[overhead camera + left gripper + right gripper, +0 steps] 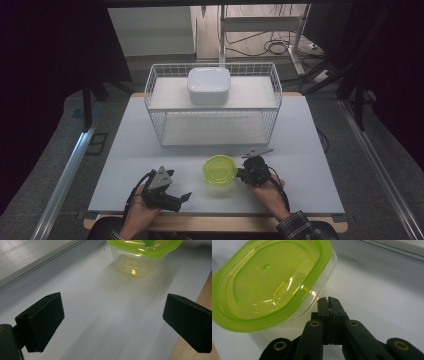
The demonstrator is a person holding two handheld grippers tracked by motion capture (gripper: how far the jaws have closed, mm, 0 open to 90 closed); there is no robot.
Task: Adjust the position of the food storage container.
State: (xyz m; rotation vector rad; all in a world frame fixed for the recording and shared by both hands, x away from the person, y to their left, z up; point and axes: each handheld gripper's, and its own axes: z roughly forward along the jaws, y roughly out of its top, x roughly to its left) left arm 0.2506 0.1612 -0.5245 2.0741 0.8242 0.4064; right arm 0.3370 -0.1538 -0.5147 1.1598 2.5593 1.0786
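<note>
Place: a lab test rig, as I see it.
Signs: my bare white bench (300, 150), dark curtains (45, 75), loose floor cables (270, 47), metal frame legs (221, 30).

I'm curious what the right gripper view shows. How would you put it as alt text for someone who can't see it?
A clear plastic container with a lime-green lid sits on a white table, seen close up. The right gripper rises from the bottom with its two black jaws pressed together, their tips right at the container's near side.

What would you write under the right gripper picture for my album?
Shut right gripper beside a green-lidded tub on the white table.
</note>
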